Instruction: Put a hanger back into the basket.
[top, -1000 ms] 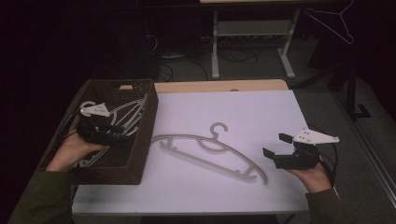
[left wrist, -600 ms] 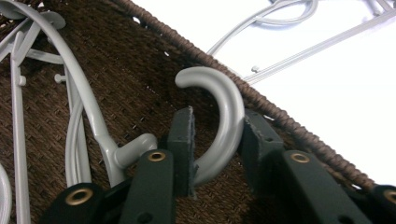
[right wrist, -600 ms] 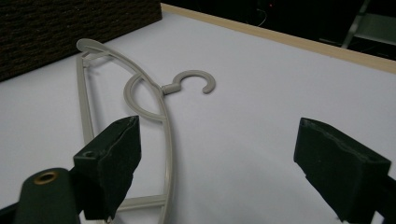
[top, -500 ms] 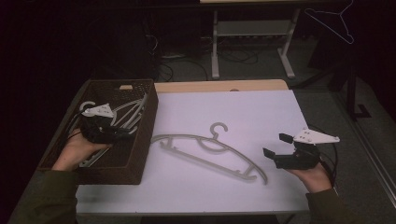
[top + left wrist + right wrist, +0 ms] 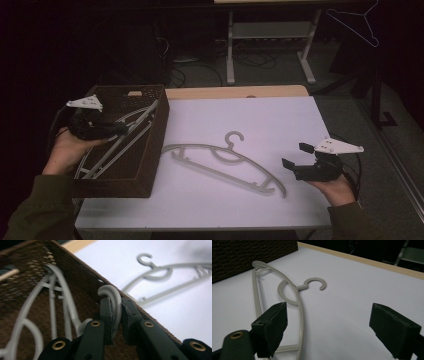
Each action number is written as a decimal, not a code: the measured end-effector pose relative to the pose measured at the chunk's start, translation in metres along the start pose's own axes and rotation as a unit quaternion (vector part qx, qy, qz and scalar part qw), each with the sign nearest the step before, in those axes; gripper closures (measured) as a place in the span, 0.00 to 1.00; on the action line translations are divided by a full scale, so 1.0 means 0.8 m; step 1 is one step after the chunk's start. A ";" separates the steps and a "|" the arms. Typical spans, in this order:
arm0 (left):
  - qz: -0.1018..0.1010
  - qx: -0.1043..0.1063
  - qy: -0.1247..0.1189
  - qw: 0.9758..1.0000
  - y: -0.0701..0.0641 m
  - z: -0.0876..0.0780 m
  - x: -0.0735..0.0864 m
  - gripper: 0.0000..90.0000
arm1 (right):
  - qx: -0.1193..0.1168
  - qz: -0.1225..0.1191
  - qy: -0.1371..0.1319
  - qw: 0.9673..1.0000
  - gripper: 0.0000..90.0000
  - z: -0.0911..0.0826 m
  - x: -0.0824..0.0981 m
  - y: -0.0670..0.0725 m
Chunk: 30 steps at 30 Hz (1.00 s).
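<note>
The left gripper (image 5: pixel 116 315) had just been closing, and its fingers (image 5: pixel 106 315) were clamped on the curved hook of a pale grey hanger (image 5: pixel 111 293), the hook sandwiched upright between the two pads at the rim of the dark woven basket (image 5: pixel 150 150). Grip sat on the hook's bend: a narrow, smooth, rounded plastic section, likely slippery and free to pivot, so the long body would probably swing below it. Hanger judged light and fairly stiff, thin in the arms, perhaps springy; a hold on the shoulder or the crossbar would give better control than the hook. Other hangers (image 5: pixel 53 302) lay tangled in the basket, arms crossing, so snagging looked possible on the lift. In the high view the left gripper (image 5: pixel 97 127) was over the basket at the surface's left edge. The right gripper (image 5: pixel 295 157) hovered with fingers (image 5: pixel 272 325) spread wide, grasping nothing, just beside a second hanger (image 5: pixel 225 165) lying flat on the white surface (image 5: pixel 280 120), hook pointing away from the person.
</note>
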<state>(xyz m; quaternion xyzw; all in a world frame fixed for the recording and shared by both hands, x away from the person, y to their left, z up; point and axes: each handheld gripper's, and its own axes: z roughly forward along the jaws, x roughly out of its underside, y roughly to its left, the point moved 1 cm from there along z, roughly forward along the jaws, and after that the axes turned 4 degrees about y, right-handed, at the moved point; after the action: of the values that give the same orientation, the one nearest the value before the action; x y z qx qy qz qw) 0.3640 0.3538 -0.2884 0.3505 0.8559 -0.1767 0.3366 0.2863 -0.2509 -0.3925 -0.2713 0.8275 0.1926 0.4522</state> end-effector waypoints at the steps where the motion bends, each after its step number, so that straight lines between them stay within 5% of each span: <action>1: -0.005 -0.005 -0.005 1.000 0.005 -0.005 0.000 0.90 | 0.000 0.000 0.000 1.000 0.16 0.000 0.000 0.000; 9: -0.039 -0.056 -0.018 0.998 0.046 -0.034 -0.003 0.93 | 0.000 -0.002 0.002 1.000 0.16 0.001 0.000 0.000; 15: -0.077 -0.088 -0.017 0.993 0.081 -0.043 -0.001 0.95 | -0.001 0.000 0.004 1.000 0.16 0.001 0.000 0.000; 22: -0.116 -0.119 -0.021 0.986 0.114 -0.043 0.009 0.94 | 0.000 -0.002 0.005 1.000 0.16 0.003 0.001 -0.001; 28: -0.131 -0.156 0.006 0.979 0.133 -0.035 0.016 0.91 | 0.000 -0.001 0.008 1.000 0.16 0.004 0.001 0.000; 30: -0.123 -0.179 0.018 0.976 0.135 -0.033 0.016 0.79 | 0.000 -0.002 0.009 1.000 0.16 0.005 0.001 0.000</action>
<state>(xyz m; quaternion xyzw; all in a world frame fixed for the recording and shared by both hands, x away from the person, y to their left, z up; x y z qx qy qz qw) 0.4227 0.4488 -0.2859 0.1800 0.9161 -0.0539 0.3542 0.2885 -0.2493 -0.3953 -0.2749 0.8309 0.1896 0.4450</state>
